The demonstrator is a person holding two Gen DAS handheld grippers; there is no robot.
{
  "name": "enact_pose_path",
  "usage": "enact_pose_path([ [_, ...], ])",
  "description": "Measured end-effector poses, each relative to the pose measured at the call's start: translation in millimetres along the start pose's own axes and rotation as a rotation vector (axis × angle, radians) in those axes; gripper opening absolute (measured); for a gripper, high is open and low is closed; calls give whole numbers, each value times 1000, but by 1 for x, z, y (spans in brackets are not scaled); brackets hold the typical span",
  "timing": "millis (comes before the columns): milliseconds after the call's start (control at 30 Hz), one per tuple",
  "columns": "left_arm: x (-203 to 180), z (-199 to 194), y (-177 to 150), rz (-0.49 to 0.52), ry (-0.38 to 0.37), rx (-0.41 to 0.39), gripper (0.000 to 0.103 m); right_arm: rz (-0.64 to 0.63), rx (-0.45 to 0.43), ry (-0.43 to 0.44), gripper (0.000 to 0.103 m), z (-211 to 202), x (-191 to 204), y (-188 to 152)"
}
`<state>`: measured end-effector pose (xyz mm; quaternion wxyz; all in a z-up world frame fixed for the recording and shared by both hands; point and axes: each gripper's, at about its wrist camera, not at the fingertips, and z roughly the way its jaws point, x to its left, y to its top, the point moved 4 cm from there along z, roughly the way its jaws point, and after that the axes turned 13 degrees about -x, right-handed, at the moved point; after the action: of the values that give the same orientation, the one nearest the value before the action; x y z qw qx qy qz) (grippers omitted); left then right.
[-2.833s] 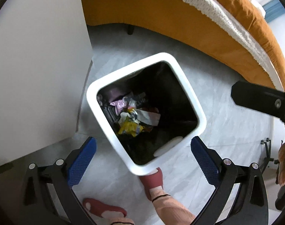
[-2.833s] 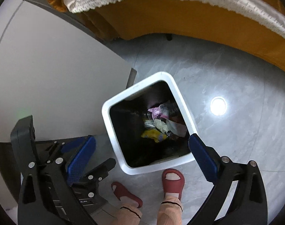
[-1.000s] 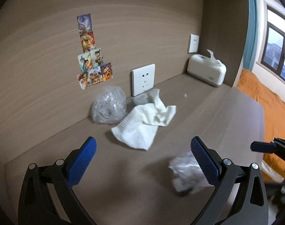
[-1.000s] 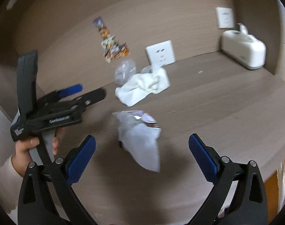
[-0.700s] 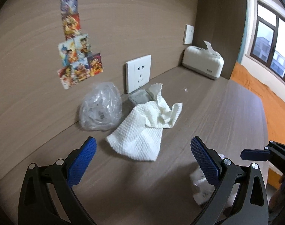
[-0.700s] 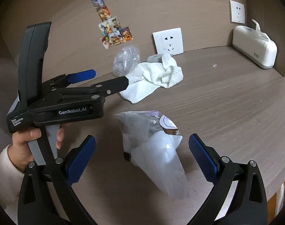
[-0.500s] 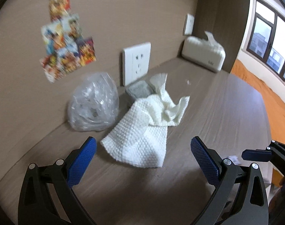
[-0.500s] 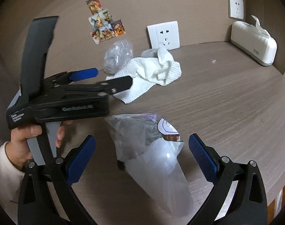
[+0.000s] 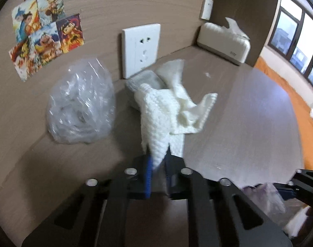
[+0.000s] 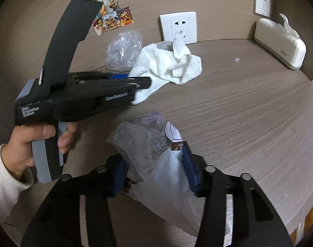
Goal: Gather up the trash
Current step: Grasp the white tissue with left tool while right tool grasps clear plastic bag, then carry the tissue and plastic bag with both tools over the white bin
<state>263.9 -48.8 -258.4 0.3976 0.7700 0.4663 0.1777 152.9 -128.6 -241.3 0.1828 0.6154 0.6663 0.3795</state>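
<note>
White waffle-textured paper towel (image 9: 168, 111) lies crumpled on wooden surface (image 9: 249, 113), below wall socket (image 9: 141, 49). Left gripper (image 9: 156, 164) jaws just closed, clamped on towel's near corner. Right gripper (image 10: 154, 173) jaws just closing, pressing clear plastic wrapper (image 10: 156, 160). Crumpled clear plastic bag (image 9: 80, 103) sits beside towel. Tissue box (image 9: 223, 43) holds tissue.

The black left gripper with blue pads (image 9: 156, 164) points steeply down, its jaws having just been closing, now pinched together on the near corner of a white waffle-textured paper towel (image 9: 166, 115). A left hand (image 10: 32, 142) in a white sleeve grips its grey handle. The matching right gripper (image 10: 154, 170) also tilts down, its jaws having just been closing, with a crumpled clear plastic bag (image 10: 148, 150) between the 2 pads.
</note>
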Motion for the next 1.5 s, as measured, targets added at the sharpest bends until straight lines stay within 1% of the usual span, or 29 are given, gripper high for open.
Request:
enact_pose_path([
  [100,-10,-26,5,8,-7,-42,9,36,-29,3,44,-16,-8,8],
  [167,-13,-44,9,3,-12,-61,9,68,-56,7,44,-33,-15,15],
  [200,-18,-58,13,3,-16,-84,9,81,-77,8,44,-43,-20,20],
  [300,-31,-85,21,3,-30,-120,9,97,-129,-5,44,-69,-32,32],
  [467,-73,-120,34,48,-67,-167,9,104,-205,-46,44,-115,-56,43],
  [600,-112,-139,37,69,-119,-181,9,119,-248,-80,44,-151,-79,41],
  [667,-141,-146,39,94,-148,-194,9,126,-266,-103,44,-168,-91,38],
  [733,-166,-146,42,113,-179,-196,9,135,-278,-122,44,-187,-104,33],
  [900,-232,-140,39,149,-265,-176,9,170,-306,-209,44,-238,-152,10],
  [1067,-304,-125,26,206,-354,-131,9,241,-317,-295,44,-282,-206,-22],
  [1100,-321,-120,21,222,-377,-119,9,251,-318,-306,44,-285,-211,-27],
  [1267,-385,-101,-3,281,-455,-56,9,324,-308,-367,44,-314,-255,-63],
  [1433,-434,-79,-30,325,-512,12,9,381,-303,-399,44,-328,-285,-91],
  [1500,-451,-68,-42,341,-522,40,9,407,-297,-408,44,-330,-297,-102],
])
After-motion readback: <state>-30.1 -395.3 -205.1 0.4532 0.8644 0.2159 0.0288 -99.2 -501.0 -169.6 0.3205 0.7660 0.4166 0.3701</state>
